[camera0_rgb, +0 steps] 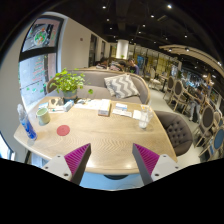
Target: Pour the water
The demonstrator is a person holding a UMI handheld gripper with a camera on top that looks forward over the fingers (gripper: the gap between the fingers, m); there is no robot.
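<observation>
With the gripper (111, 160) spread empty, the clear water bottle (26, 121) looks light, slippery and squashable, best pinched mid-body.

The claw (110, 160) hangs open over a wooden table (100, 135) bearing a water bottle (26, 122).

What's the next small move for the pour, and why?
Probably swing toward the water bottle at the table's edge and close in. The gripper is open and empty, well back from the table, with the bottle off to one side of the fingers rather than between them. A cup stands just beside the bottle.
</observation>
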